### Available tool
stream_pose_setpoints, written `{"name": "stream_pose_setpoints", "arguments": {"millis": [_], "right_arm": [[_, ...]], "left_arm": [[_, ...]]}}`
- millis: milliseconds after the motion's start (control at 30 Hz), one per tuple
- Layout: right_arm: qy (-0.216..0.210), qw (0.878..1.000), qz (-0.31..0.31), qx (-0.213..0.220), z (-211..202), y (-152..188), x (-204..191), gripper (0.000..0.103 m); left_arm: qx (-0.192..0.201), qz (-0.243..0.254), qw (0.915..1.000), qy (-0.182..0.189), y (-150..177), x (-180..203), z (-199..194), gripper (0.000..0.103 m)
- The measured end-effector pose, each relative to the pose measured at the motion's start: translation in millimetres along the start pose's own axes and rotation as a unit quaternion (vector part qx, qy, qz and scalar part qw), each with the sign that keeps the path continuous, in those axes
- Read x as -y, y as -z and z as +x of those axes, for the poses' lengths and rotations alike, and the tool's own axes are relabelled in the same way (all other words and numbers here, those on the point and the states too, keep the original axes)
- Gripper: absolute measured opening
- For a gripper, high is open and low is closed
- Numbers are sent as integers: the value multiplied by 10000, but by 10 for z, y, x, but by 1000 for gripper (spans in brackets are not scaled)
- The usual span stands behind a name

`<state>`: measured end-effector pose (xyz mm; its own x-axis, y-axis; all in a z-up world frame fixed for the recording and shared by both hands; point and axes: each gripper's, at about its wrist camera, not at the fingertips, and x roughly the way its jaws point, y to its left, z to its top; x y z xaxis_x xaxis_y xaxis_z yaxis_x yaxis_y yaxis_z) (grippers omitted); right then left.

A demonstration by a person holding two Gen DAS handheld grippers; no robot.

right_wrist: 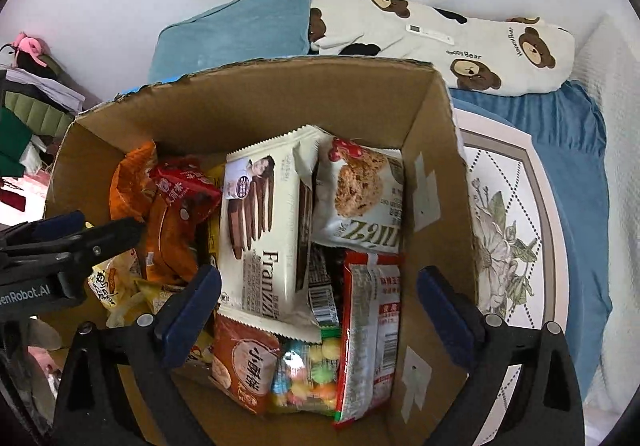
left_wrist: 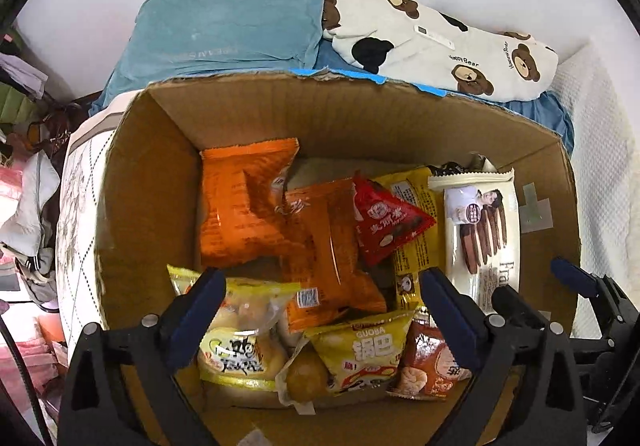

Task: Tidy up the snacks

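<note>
While both grippers gape wide, empty, snacks (left_wrist: 320,246) lie below in box (right_wrist: 248,94).

box (left_wrist: 160,182): on bed (right_wrist: 504,214) | snacks (left_wrist: 332,246): inside | pillows (left_wrist: 224,30): behind, seemingly against wall

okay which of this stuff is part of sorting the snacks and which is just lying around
Part of the job: cardboard box, cream Franzzi wafer pack, orange snack bags, red triangular packet, colourful candy bag.

Just lying about: teal pillow, bear-print pillow.
</note>
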<state>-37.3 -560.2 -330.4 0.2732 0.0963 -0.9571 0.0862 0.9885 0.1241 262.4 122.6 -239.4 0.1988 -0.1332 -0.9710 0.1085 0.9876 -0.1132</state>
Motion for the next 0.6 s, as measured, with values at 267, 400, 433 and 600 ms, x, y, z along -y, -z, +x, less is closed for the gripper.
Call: {"name": "stream_pose_setpoints", "arguments": {"millis": [267,400,433,600], "right_arm": [[30,9996,-18,275,-277,175,-12,101],[98,9984,-84,553,-519,294,-38,101],[122,9979,-110,623,-590,336,-45,101],[145,9947,-192,1003,-975,578,-92,101]], "left_arm": [[425,45,9990,-144,205,-1,-299,100],[713,54,9972,-224,369,4,-500,100],[806,50,9964,-253,427,1,-564,100],[1173,14,9923,-388,710,-2,-850,100]]}}
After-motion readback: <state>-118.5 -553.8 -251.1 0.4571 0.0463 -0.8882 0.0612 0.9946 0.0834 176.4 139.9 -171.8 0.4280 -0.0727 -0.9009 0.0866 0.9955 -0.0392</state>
